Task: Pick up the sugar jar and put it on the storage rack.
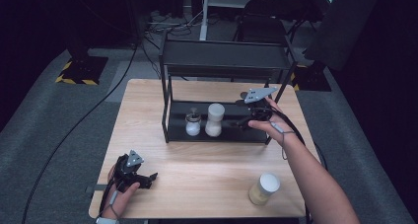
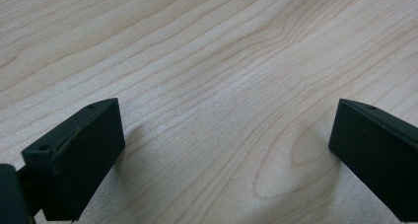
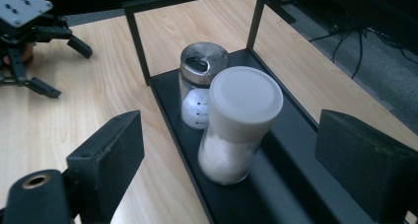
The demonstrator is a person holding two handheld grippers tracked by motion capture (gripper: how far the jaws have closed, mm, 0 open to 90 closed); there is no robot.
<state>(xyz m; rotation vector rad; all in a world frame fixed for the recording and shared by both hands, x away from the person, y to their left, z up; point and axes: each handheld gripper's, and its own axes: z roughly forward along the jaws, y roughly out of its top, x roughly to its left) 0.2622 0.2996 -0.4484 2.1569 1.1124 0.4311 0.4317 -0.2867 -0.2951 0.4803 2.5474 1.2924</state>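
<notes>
Right gripper (image 3: 226, 160) jaws apart, empty, just beside white-capped salt jar (image 3: 238, 125) on rack's bottom shelf (image 3: 296, 184); steel-topped shaker (image 3: 199, 83) touching it behind. Likely just placed or about to grab. Left gripper (image 1: 148, 178) spread, idle on table (image 1: 207, 169); next probably lidded jar (image 1: 263, 188).

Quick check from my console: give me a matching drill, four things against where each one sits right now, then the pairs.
Things:
1. white-capped jar
2. metal-lidded shaker
3. yellowish jar
4. left tongs

Places:
A. out on the bare wood table, near the front right edge
B. low over the table's front left corner, jaws open
C. on the bottom shelf of the black rack, right in front of the open right tongs
D. on the bottom shelf, just beyond the other container

Pairs: 1-C, 2-D, 3-A, 4-B
</notes>
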